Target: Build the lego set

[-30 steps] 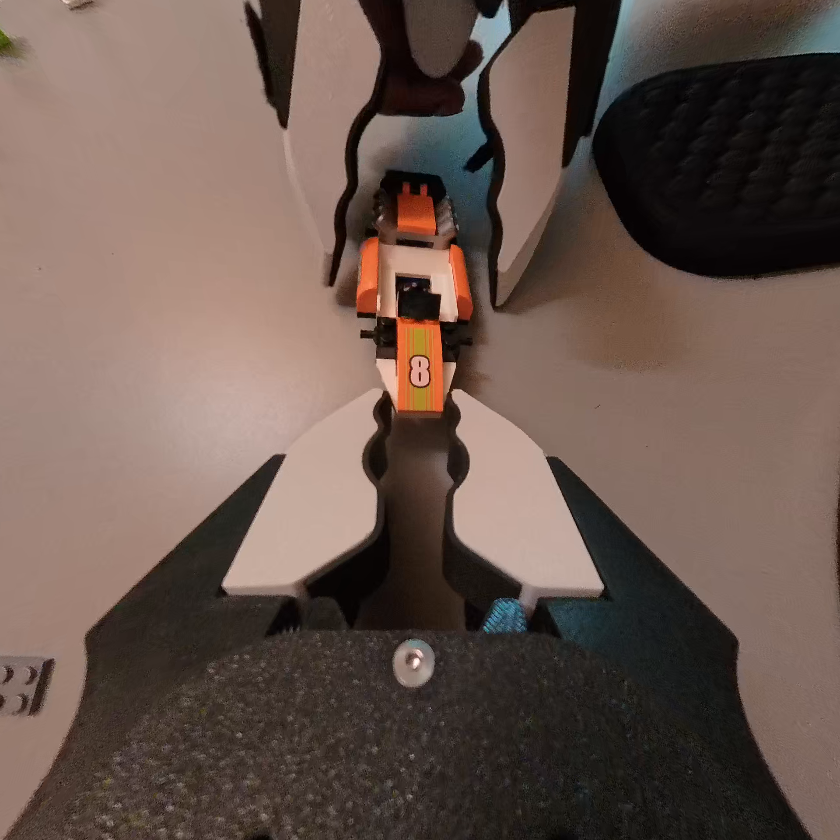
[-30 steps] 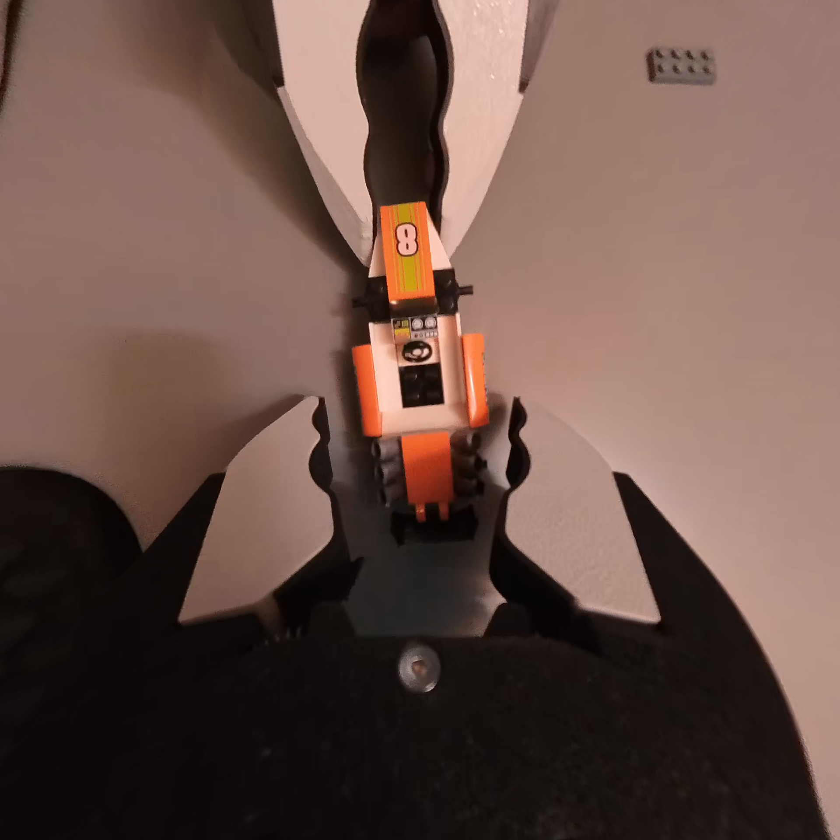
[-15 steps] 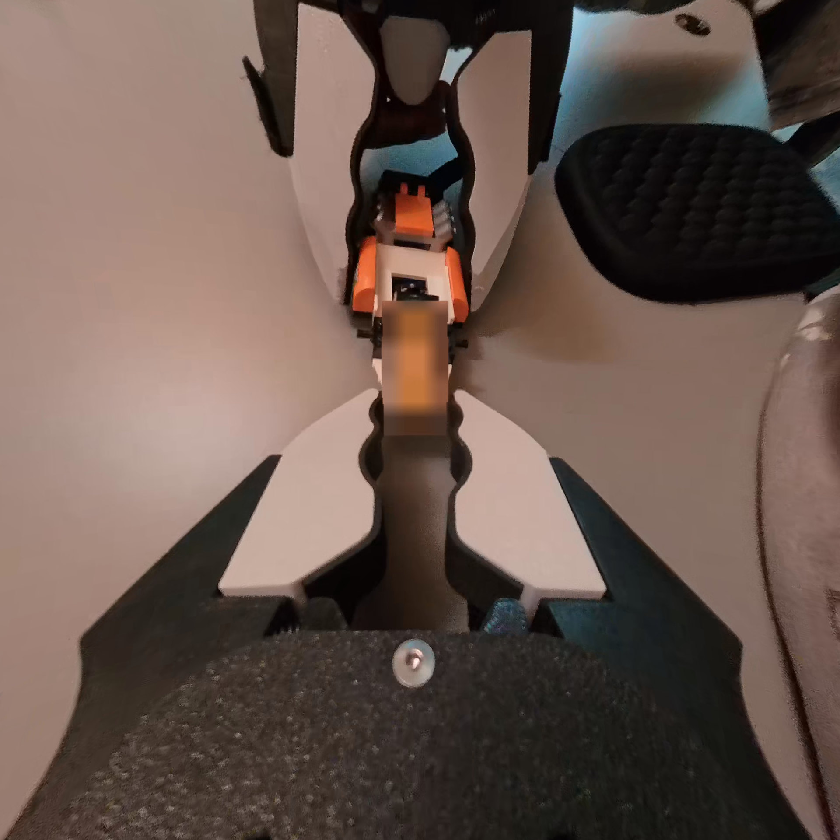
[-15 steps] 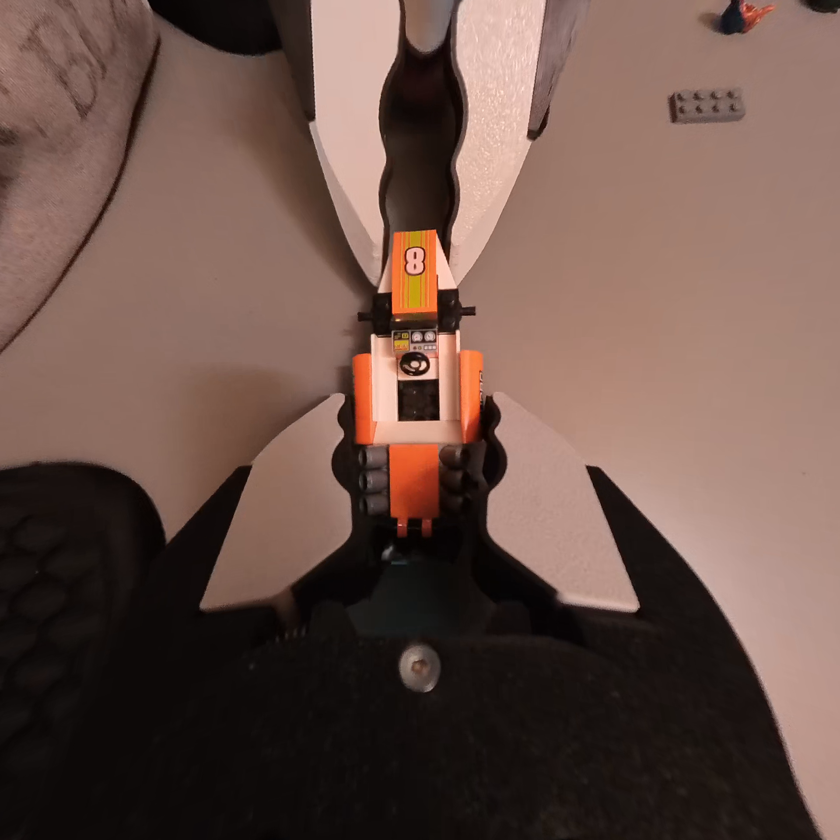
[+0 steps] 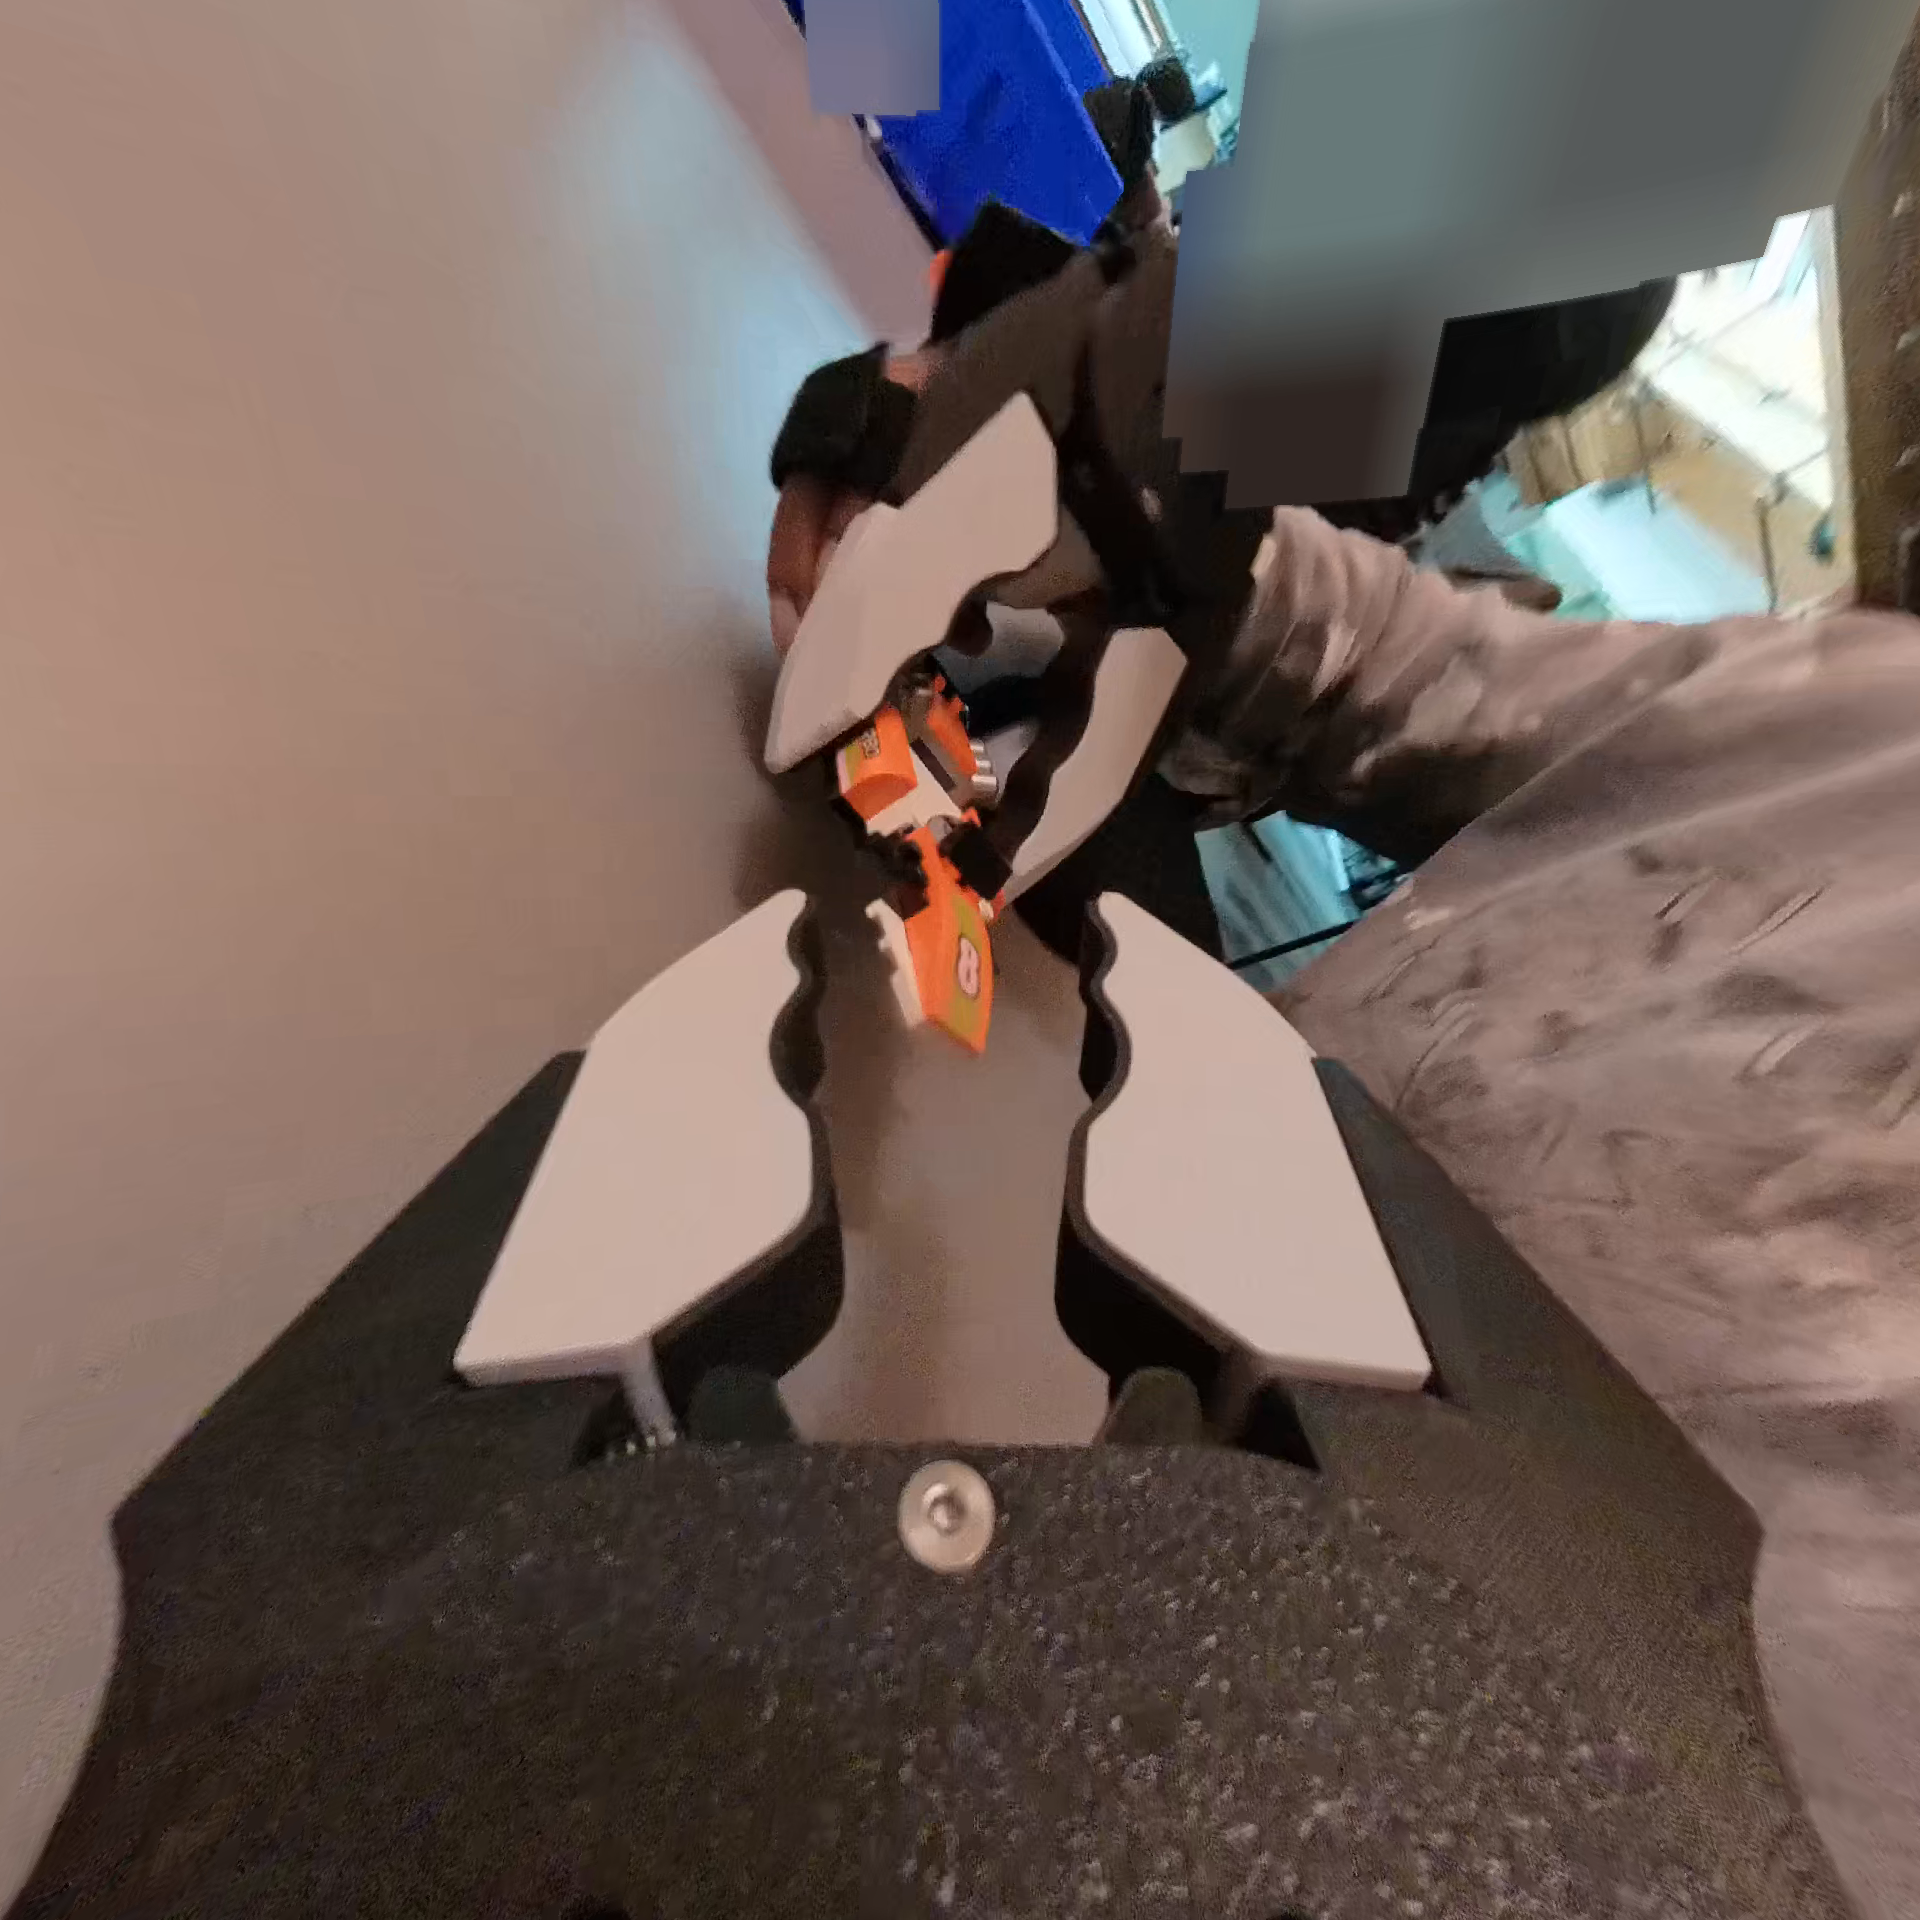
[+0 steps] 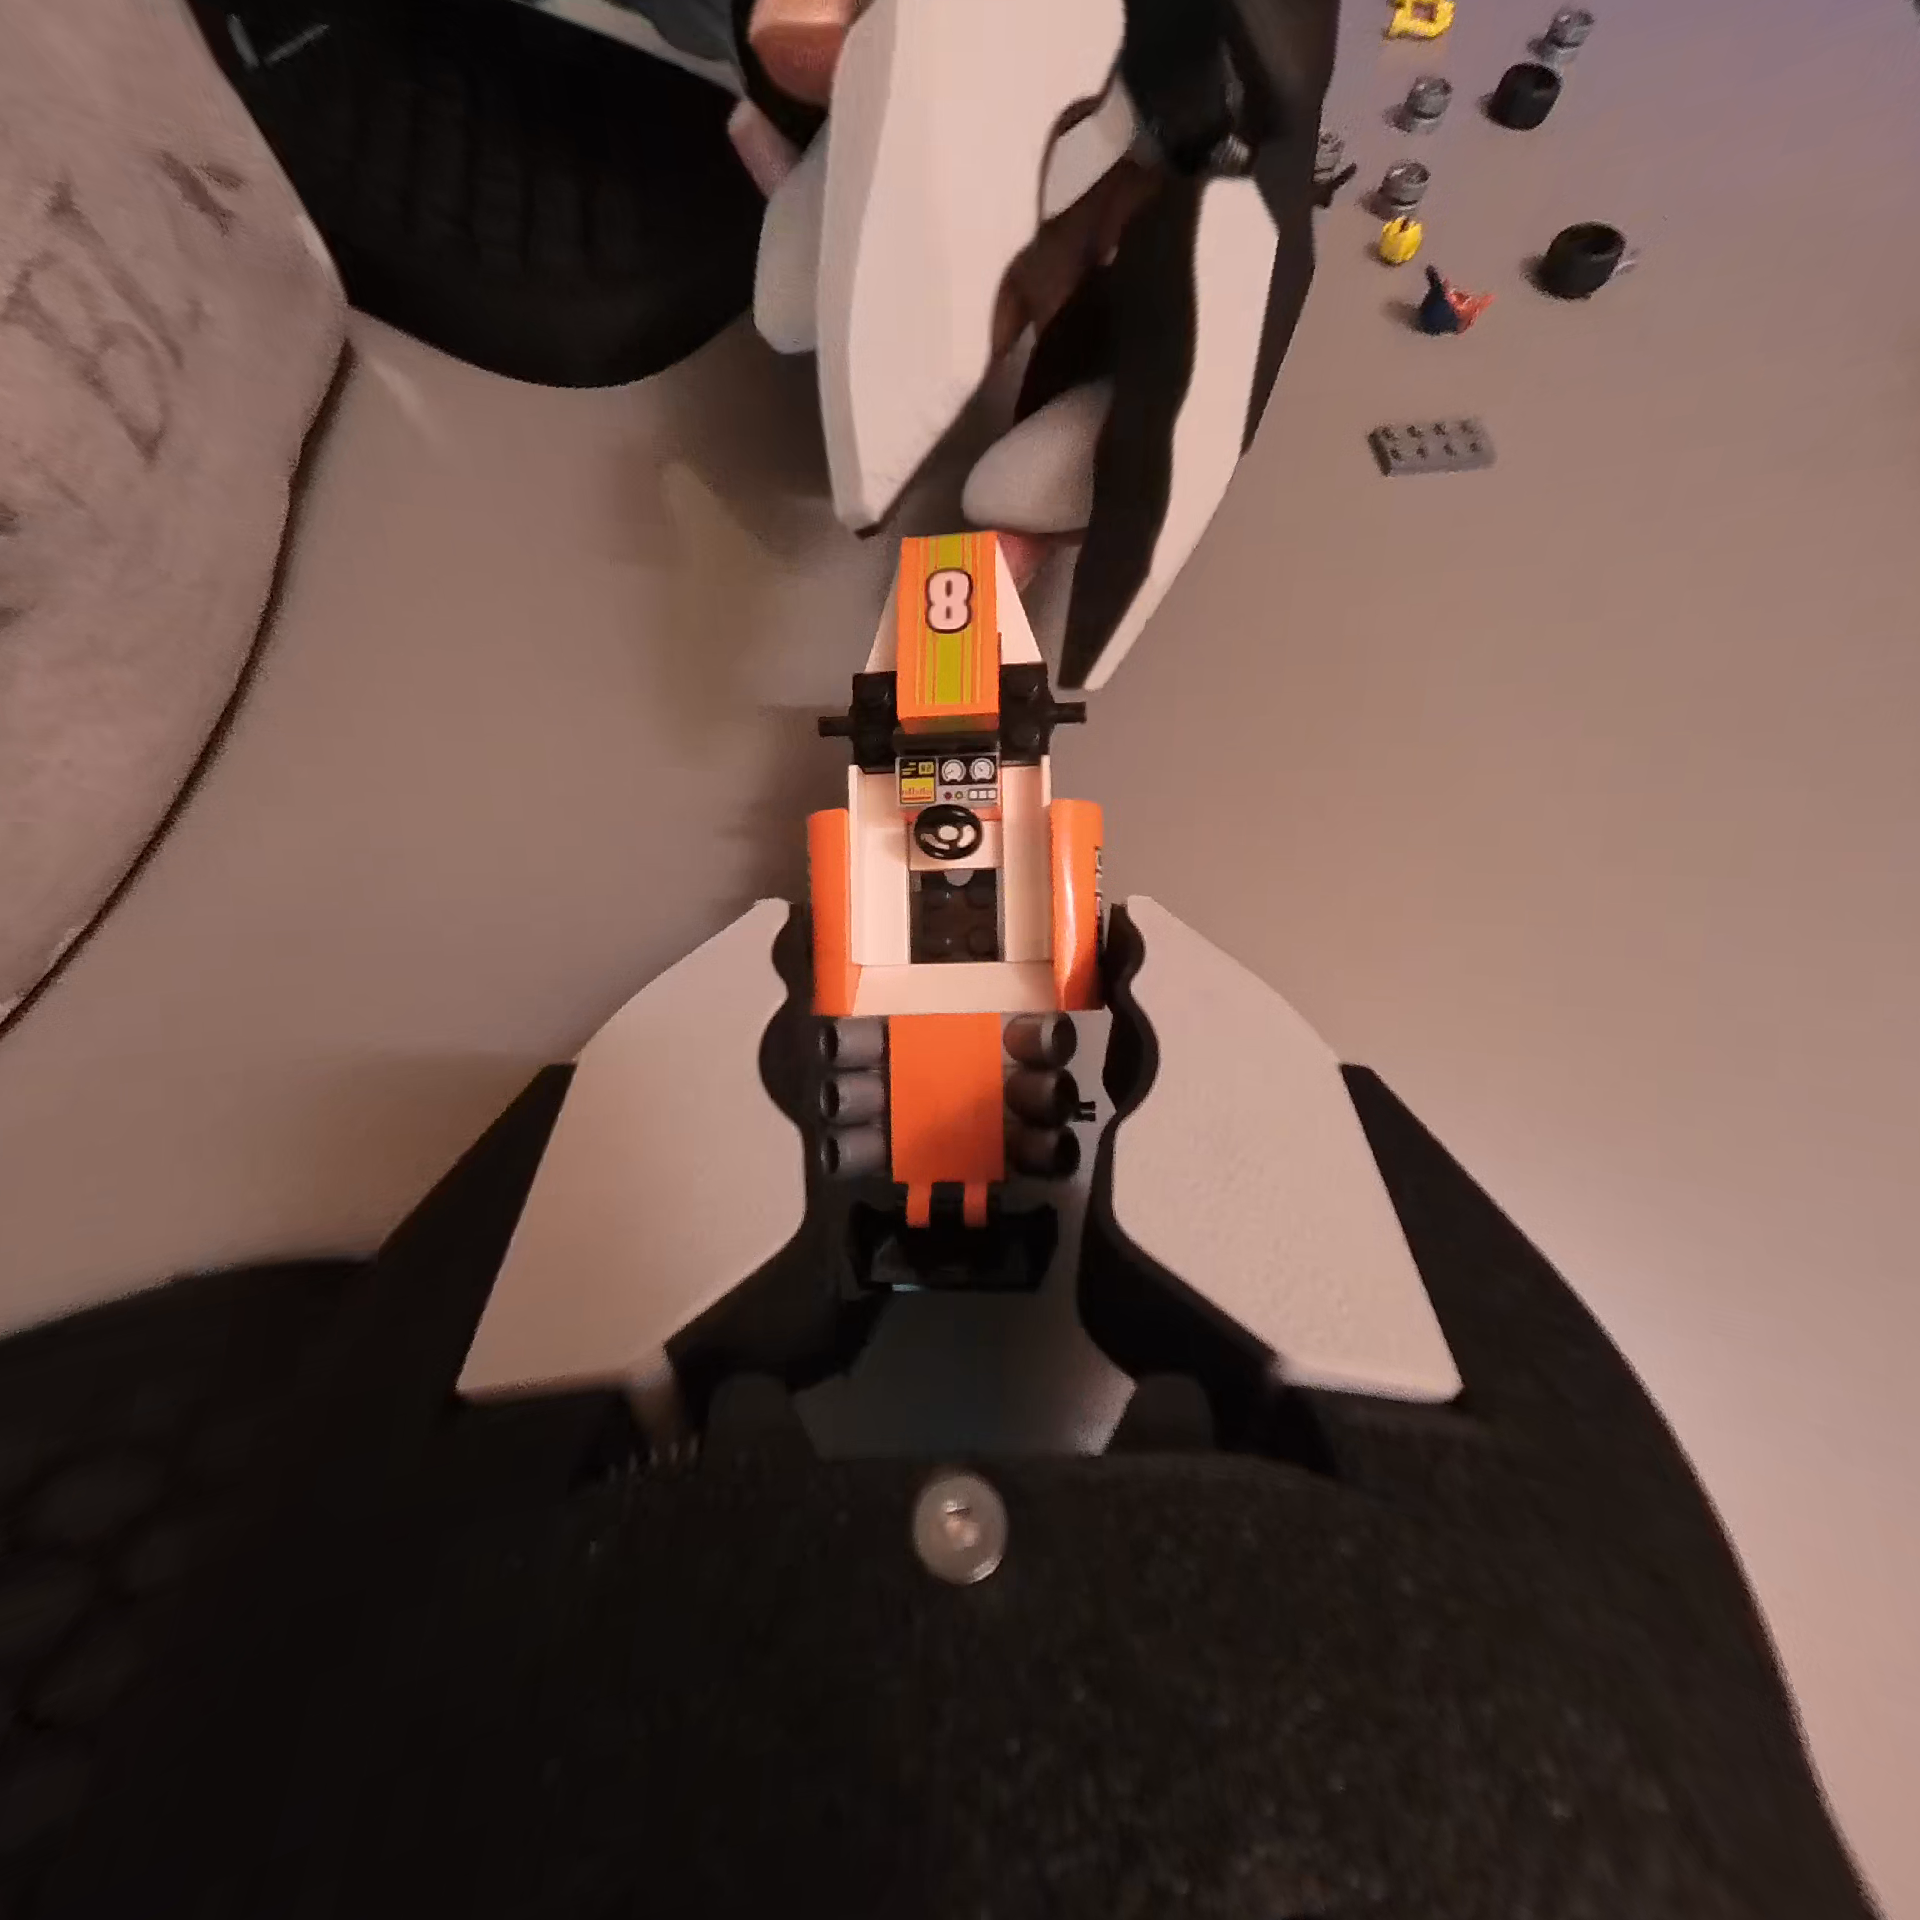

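The right gripper (image 6: 948,914) pinches the orange-and-white lego car (image 6: 951,904) by its rear body, both fingers pressed against the car's orange side panels, with the engine section tucked back between them. The car's striped nose points away from that gripper toward the left gripper (image 5: 948,914), whose fingers stand spread apart and grip nothing; in the left wrist view the nose hangs tilted in the gap just past its fingertips (image 5: 769,914), touching neither as far as can be seen. In that view the car (image 5: 925,883) is off the table (image 5: 312,727), held up in the right gripper. A grey sleeve (image 5: 1558,831) fills the space right of the car. In the right wrist view, a grey plate (image 6: 1432,449) lies on the table right of the car's nose, and beyond it are scattered small parts: two black pieces (image 6: 1579,260), yellow bits (image 6: 1397,239), grey cylinders (image 6: 1405,185).
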Motion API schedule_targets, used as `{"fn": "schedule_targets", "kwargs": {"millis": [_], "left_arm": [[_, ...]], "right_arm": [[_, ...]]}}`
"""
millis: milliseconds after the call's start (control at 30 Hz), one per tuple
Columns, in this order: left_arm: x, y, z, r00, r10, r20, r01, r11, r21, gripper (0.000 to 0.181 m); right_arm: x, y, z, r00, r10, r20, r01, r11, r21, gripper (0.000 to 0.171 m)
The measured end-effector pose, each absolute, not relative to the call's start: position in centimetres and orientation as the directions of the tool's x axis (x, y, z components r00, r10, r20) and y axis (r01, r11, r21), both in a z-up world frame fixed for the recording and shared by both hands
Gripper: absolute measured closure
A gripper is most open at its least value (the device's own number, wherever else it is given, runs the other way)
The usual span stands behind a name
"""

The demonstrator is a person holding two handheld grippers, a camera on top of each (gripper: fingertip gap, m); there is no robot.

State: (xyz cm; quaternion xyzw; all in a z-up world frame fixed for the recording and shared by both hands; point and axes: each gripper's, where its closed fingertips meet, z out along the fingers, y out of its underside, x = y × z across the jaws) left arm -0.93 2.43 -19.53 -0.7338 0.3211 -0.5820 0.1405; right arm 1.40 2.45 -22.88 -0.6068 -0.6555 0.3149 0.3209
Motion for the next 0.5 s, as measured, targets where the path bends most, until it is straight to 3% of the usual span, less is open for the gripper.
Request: {"fn": "schedule_targets", "kwargs": {"millis": [233,500], "left_arm": [[-0.1,1.4,-20.2,0.174,-0.531,0.829,-0.317,-0.828,-0.464,0.137],[0.6,1.7,-20.7,0.220,-0.542,0.811,-0.290,-0.830,-0.476,0.144]], "right_arm": [[0.4,2.3,-22.3,0.033,0.985,0.168,0.608,0.114,-0.786,0.117],[0.2,2.7,-22.8,0.051,0.973,0.227,0.633,0.144,-0.761,0.117]]}}
